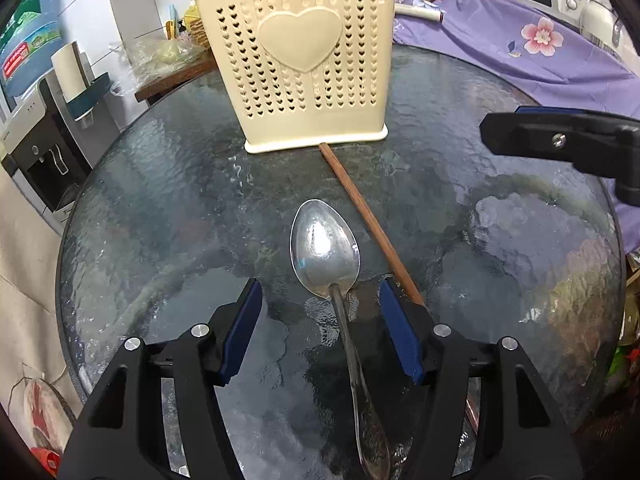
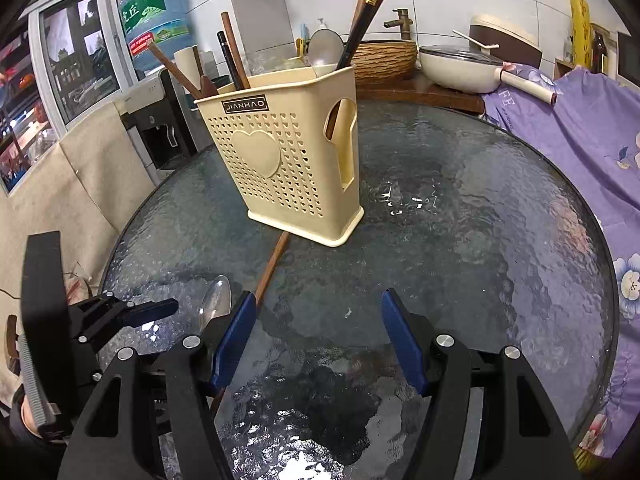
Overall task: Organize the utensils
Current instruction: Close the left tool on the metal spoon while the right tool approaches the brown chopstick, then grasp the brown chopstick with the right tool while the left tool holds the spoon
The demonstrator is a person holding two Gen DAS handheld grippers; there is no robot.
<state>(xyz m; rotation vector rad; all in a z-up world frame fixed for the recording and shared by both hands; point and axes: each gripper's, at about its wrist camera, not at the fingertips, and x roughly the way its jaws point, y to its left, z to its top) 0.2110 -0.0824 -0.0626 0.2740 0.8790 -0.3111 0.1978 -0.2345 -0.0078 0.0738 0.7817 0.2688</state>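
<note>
A metal spoon (image 1: 326, 246) lies on the round glass table (image 1: 160, 208), bowl pointing away from me. My left gripper (image 1: 320, 292) is open, its blue pads on either side of the spoon's neck without touching it. A brown wooden chopstick (image 1: 368, 224) lies beside the spoon, running up to the cream utensil holder (image 1: 304, 64). In the right wrist view the holder (image 2: 280, 160) contains several chopsticks and a spoon. My right gripper (image 2: 318, 308) is open and empty over bare glass, right of the chopstick (image 2: 274, 264) and spoon (image 2: 216, 304). The left gripper (image 2: 132, 314) shows at its left.
A purple flowered cloth (image 2: 580, 128) covers things at the table's right. A water dispenser (image 2: 156, 120) stands beyond the left edge. A counter behind holds a white pot (image 2: 460, 64) and a woven basin (image 2: 384, 56). The right gripper's finger (image 1: 560, 140) shows at the right of the left view.
</note>
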